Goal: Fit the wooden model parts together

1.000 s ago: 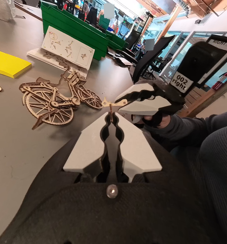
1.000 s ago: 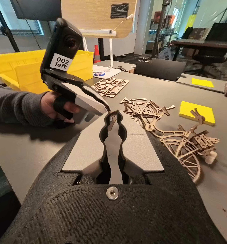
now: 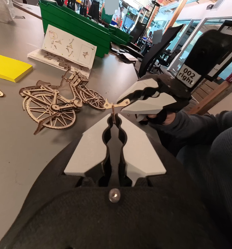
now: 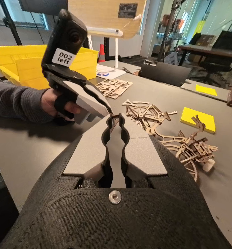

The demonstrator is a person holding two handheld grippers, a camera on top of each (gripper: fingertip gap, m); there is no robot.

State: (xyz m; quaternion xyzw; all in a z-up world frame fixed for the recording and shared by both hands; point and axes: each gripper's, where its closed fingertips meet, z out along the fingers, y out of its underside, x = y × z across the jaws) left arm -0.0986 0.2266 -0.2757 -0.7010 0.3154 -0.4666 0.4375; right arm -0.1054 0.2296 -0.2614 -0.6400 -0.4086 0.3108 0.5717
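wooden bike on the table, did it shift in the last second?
No. In the left wrist view the wooden bike lies in the same spot below the instruction booklet, right of the yellow pad.

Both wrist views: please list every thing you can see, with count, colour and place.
wooden bicycle model: 1, pale wood, lying on grey table.
flat wooden part: 1, pale, in right gripper.
thin wooden part: 1, brown, in left gripper, meeting the flat part.
instruction booklet: 1, white, against green bins.
yellow pads: 2, one beside the bicycle, one farther back.
yellow bin: 1, behind left gripper.
wooden parts sheets: stack, pale, mid table.
left hand-held gripper: shut.
right hand-held gripper: shut.
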